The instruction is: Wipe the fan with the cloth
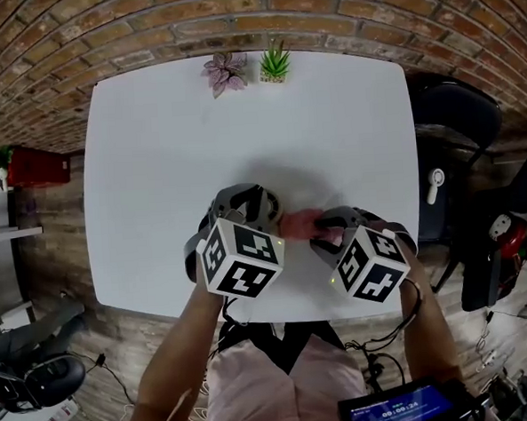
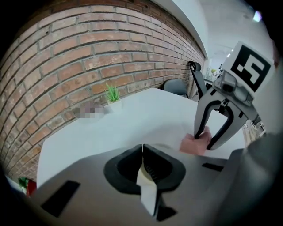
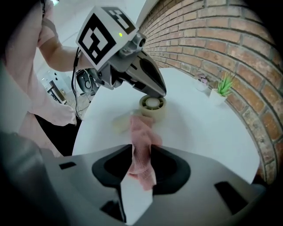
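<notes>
The fan (image 3: 152,105) is a small round cream piece, sitting flat on the white counter (image 1: 153,150) in the near half, close to the edge on my side. From the head view I can't see it, it's tucked under the tools.

The pink cloth (image 3: 141,141) trails from my right claw (image 3: 142,152) across the counter and its far end lies just beside the fan, maybe touching its near rim. The right claw is clamped on the cloth: the fabric is bunched between the two jaws and a tail hangs out behind them. In the left gripper view the same cloth shows as a pink wad pinched at the right claw's tips, down on the counter.

My left claw (image 3: 157,92) comes in steeply from above and its tips sit right at the top of the fan. Its jaws are pressed together, nothing between them that I can make out. Whether the tips actually press on the fan I can't tell.

Both tools are side by side, marker cubes facing up at me, my forearms behind them.

At the far edge of the counter stand two little potted plants, a purple one (image 1: 224,72) and a green one (image 1: 274,64), with the brick wall (image 2: 66,53) behind. A black chair (image 1: 458,113) sits off the right side.
</notes>
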Action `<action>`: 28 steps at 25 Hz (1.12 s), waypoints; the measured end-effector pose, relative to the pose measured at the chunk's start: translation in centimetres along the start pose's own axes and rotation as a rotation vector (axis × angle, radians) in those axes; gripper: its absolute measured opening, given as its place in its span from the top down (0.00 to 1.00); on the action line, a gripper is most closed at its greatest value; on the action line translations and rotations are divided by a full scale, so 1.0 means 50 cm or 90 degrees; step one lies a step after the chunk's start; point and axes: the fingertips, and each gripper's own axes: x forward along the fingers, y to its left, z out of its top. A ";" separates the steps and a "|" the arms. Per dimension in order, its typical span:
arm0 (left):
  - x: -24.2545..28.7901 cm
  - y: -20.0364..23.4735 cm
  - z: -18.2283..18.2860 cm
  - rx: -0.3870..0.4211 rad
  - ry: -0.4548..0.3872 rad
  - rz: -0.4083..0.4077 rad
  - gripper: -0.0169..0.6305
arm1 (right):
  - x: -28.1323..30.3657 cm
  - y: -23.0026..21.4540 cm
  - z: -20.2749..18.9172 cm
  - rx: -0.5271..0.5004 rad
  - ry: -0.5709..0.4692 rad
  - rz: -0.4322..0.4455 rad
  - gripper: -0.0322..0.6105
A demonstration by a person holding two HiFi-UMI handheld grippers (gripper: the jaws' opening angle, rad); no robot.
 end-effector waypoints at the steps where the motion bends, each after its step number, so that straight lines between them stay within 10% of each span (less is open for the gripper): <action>1: 0.000 0.000 0.000 -0.003 -0.001 0.003 0.95 | -0.008 0.000 0.004 0.004 -0.007 -0.003 0.73; 12: -0.004 -0.001 -0.001 -0.034 -0.024 -0.019 0.95 | 0.045 -0.011 0.024 -0.051 -0.021 -0.043 0.58; 17: -0.003 0.002 -0.005 -0.058 -0.030 -0.027 0.95 | 0.057 -0.014 0.045 -0.100 -0.034 -0.083 0.89; 28: -0.001 -0.005 -0.001 -0.099 -0.042 -0.028 0.95 | 0.072 -0.007 0.068 -0.166 -0.003 -0.126 0.89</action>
